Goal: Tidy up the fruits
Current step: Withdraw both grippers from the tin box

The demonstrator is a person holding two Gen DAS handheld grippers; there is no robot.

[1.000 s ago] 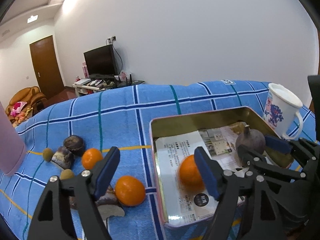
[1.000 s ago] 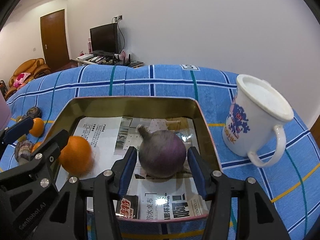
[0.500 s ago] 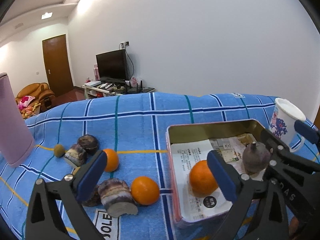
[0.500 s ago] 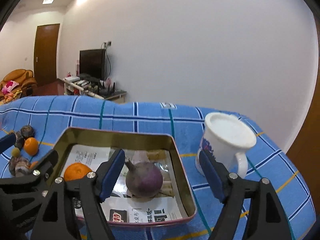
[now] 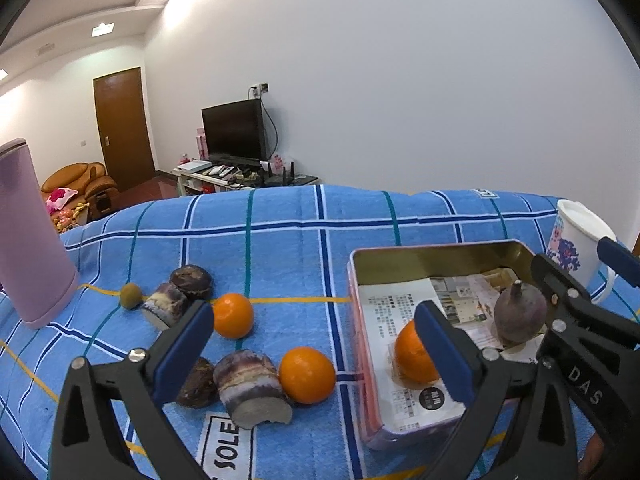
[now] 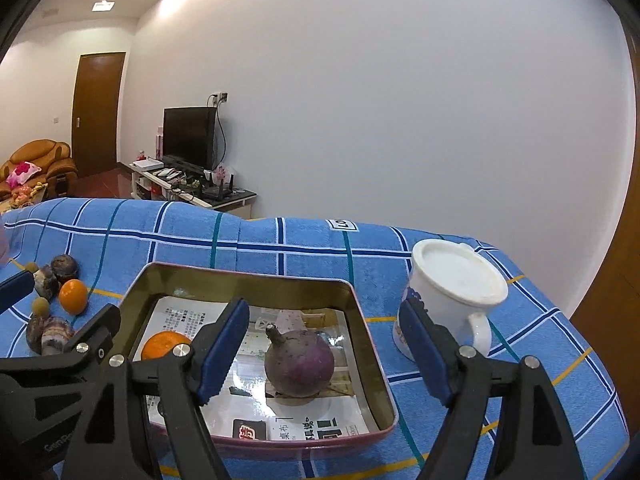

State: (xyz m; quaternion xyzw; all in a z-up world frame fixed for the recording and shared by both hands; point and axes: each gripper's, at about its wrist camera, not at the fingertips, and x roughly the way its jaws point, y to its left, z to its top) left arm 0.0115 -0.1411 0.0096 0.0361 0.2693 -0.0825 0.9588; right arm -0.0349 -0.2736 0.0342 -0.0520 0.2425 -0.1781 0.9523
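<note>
A metal tin [image 5: 432, 258] [image 6: 372, 344] lined with newspaper holds an orange [image 5: 410, 354] [image 6: 160, 344] and a purple round fruit with a stem [image 5: 519, 311] [image 6: 299, 362]. On the blue checked cloth left of the tin lie two oranges [image 5: 307, 374] [image 5: 233, 315], several brown and purple fruits [image 5: 250, 386] and a small green one [image 5: 131, 296]. My left gripper [image 5: 312, 356] is open and empty, raised above the loose fruit. My right gripper [image 6: 324, 354] is open and empty, raised over the tin.
A white lidded mug [image 6: 454, 298] [image 5: 576, 240] stands right of the tin. A tall pink cylinder [image 5: 30, 236] stands at the far left. The cloth's far edge drops off toward a TV stand [image 5: 240, 176].
Both grippers opened wider and pulled back and up from the tin. The purple fruit stays in the tin where the right gripper left it; the view now takes in more of the room.
</note>
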